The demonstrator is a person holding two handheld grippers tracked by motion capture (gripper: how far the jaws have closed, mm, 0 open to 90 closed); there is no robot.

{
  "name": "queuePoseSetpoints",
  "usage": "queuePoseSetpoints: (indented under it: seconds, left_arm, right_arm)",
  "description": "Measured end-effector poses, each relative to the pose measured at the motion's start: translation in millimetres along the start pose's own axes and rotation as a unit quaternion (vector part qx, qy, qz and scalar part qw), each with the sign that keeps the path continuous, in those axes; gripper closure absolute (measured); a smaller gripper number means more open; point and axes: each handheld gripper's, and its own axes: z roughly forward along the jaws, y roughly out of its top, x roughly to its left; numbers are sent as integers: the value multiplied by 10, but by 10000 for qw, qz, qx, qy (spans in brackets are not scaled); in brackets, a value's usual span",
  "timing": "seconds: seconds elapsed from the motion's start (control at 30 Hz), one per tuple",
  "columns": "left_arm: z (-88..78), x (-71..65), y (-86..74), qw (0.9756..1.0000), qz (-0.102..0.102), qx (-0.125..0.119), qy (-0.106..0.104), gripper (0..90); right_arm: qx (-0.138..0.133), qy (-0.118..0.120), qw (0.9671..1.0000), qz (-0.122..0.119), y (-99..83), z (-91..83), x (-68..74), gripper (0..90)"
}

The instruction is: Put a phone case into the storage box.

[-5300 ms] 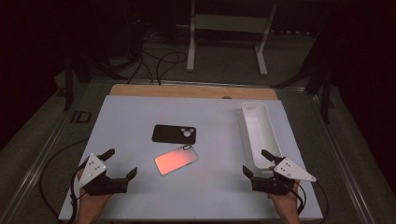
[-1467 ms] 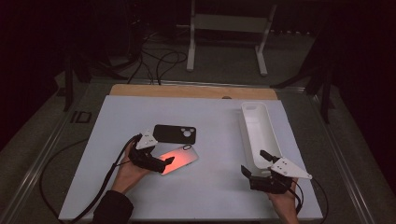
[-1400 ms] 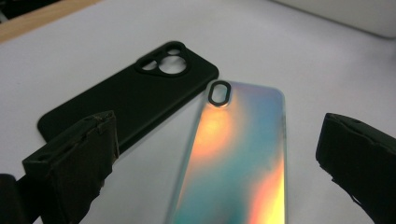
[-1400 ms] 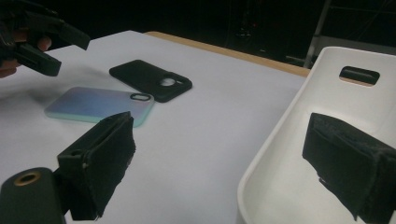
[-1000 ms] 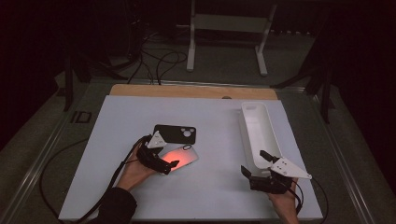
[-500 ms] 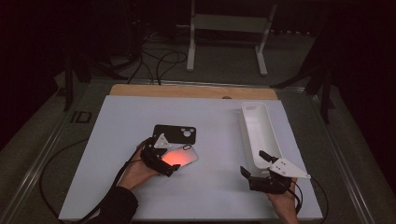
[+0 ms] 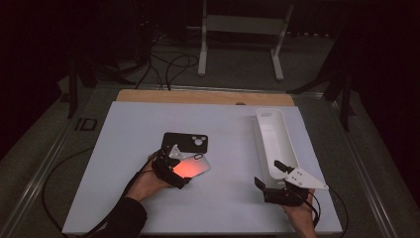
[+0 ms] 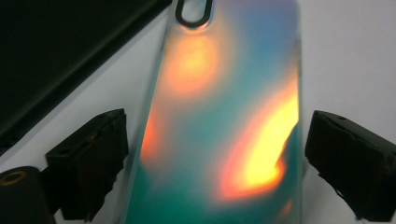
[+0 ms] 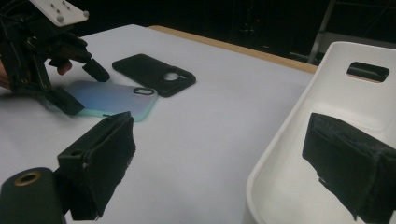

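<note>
The iridescent phone case (image 8: 219,121) shimmered teal and blue, with orange and yellow blooms rolling across it; from above it glowed reddish orange (image 7: 187,168), and from the right gripper view it went pale blue and lilac with a mint edge (image 9: 109,99). Its camera opening was ringed in black. Beside it the second phone case (image 7: 185,143) was plain matte black. The bench (image 7: 233,198) showed a flat pale blue-grey, trimmed along the far side by a tan wooden strip (image 7: 203,96). The tray (image 7: 274,141) was glossy white. The fingers (image 8: 88,161) looked black throughout, and the right gripper (image 7: 271,179) carried a light grey plate.
</note>
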Motion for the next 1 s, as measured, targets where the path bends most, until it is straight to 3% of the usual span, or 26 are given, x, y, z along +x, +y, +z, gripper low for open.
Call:
queuePoseSetpoints:
  seconds: [0.27, 0.67, 1.0]
  left_arm:
    - [7, -20, 17, 9999, 87, 76, 5, 127]
    - [20, -18, 147, 9982, 167, 572, -35, 147]
    - [-2, -43, 151, 9982, 229, 561, -7, 164]
  right_arm:
    - [12, 4, 10000, 11, 1, 1, 1, 89]
    - [-7, 10, 10000, 0, 20, -4, -9, 89]
    - [-88, 21, 10000, 23, 86, -21, -35, 89]
